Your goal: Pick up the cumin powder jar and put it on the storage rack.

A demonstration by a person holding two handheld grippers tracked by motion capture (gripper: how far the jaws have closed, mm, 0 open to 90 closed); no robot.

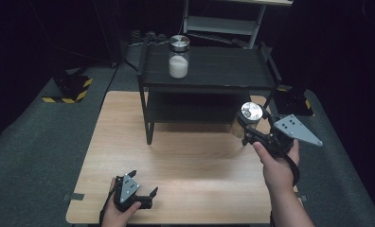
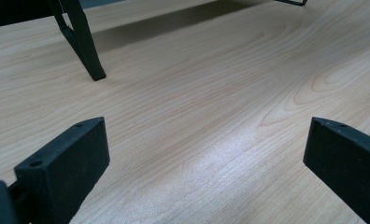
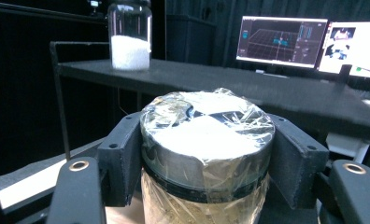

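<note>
My right gripper (image 1: 248, 124) is shut on a glass jar (image 1: 248, 116) with a silver lid wrapped in clear film, held above the table's right side just in front of the black shelf (image 1: 209, 71). In the right gripper view both jaws press the lidded jar (image 3: 206, 144) just under its lid. A second jar (image 1: 179, 56) with white powder stands on the shelf top at the left, and the same powder jar (image 3: 130, 35) is seen far off. My left gripper (image 1: 144, 183) rests low at the table's front left, open, with bare wood between its jaws (image 2: 197, 154).
The wooden table (image 1: 185, 161) carries the two-level black shelf at its back; one shelf leg (image 2: 82, 42) stands ahead of the left gripper. Monitors (image 3: 309, 42) glow behind the shelf. Grey carpet surrounds the table, with a yellow-black striped block (image 1: 72, 87) at the left.
</note>
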